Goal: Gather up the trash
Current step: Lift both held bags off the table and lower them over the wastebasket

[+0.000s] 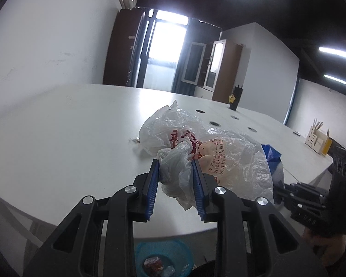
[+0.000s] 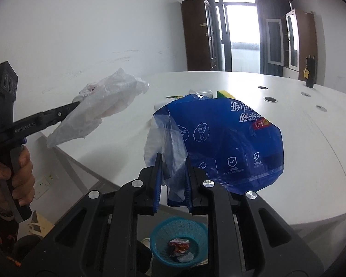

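Left wrist view: left gripper [image 1: 175, 161] jaws clamp a crumpled white plastic bag [image 1: 203, 152] mid-frame above the counter [image 1: 57, 127].
Right wrist view: right gripper [image 2: 172, 159] jaws pinch a blue plastic package [image 2: 230, 143] at centre; teal basket [image 2: 159, 235] with scraps lies at lower centre.

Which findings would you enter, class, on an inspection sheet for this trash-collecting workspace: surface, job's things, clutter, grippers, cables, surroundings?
Surface: white table, round holes in its top.
Job's things: white plastic bag and blue plastic package, both held up; blue basket on the floor below, with some trash inside.
Clutter: black bottle, wooden rack, yellow-green item.
Grippers: left gripper shut on the bag; right gripper shut on the package.
Cables: nothing seen.
Surroundings: brown cabinets, bright window.
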`<state>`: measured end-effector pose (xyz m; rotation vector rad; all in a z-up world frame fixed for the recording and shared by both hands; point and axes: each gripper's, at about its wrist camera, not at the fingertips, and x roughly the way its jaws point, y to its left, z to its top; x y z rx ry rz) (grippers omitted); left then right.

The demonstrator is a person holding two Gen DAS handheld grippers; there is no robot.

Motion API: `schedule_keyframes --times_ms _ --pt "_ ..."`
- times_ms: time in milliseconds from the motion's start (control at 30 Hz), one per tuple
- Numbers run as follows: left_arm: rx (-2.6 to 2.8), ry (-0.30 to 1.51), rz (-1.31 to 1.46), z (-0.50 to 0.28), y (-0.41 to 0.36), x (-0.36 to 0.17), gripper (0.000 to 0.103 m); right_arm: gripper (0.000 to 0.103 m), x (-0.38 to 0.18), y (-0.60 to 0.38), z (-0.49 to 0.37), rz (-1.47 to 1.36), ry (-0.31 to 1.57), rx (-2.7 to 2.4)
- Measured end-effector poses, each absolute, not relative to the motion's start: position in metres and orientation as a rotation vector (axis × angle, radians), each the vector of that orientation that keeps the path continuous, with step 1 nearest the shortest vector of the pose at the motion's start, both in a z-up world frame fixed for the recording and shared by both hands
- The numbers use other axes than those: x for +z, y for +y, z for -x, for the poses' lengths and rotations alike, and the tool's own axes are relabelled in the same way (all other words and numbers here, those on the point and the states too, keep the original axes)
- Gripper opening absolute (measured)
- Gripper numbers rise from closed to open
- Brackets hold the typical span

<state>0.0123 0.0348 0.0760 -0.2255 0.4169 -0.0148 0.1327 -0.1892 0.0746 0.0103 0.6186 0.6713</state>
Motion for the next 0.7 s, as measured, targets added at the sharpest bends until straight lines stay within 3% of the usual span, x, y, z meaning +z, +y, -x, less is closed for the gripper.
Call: schedule_keyframes --times_ms 133,700 --pt "-0.069 0.439 0.324 0.003 0.039 0.071 0.027 0.016 0.079 -0.202 -0.11 0.003 0.603 0.643" --pt "-0.019 0.499 0.212 0.079 0.025 0.031 0.027 0.016 0.056 -0.2 -0.021 0.077 0.71 0.722"
